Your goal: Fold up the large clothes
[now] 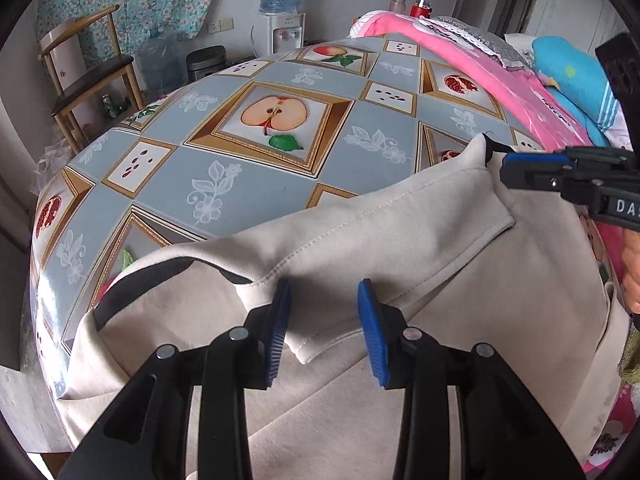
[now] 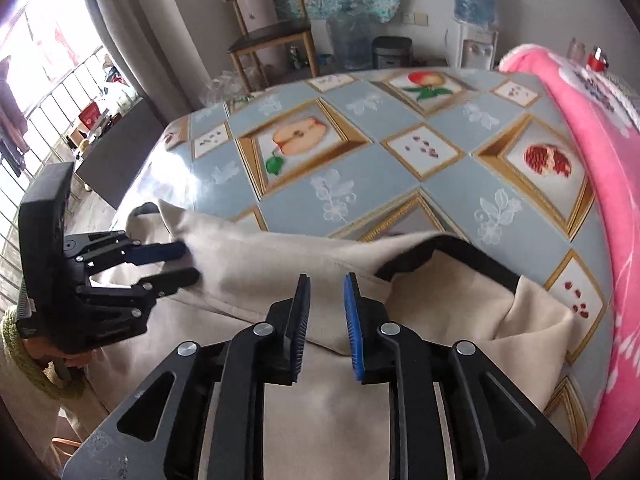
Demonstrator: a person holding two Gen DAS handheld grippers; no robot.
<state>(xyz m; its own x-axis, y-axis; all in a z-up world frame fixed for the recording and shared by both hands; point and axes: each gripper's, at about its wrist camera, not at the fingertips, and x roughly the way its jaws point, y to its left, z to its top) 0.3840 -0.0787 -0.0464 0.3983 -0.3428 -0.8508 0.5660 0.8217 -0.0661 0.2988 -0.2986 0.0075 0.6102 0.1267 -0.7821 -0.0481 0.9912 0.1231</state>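
Lying across the near half of the table (image 1: 248,184), the beige garment (image 1: 400,240) is spread flat, with its black-lined neck opening (image 2: 452,256) turned toward the fruit-patterned tablecloth. The left gripper (image 1: 324,320) hangs over a stitched fold of the cloth, its blue pads (image 1: 372,332) parted with a clear gap; fabric lies beneath them, but nothing is pinched. The right gripper (image 2: 326,320) hovers above the garment close to the collar, jaws slightly apart and empty, the pads free of the cloth. From the left camera, the right gripper's tips sit beside a raised corner of the beige cloth; whether they touch it, I cannot tell. A pink blanket (image 2: 592,152) is heaped along the table's right edge. A wooden chair (image 1: 88,76) and a water dispenser (image 1: 284,20) stand against the far wall.
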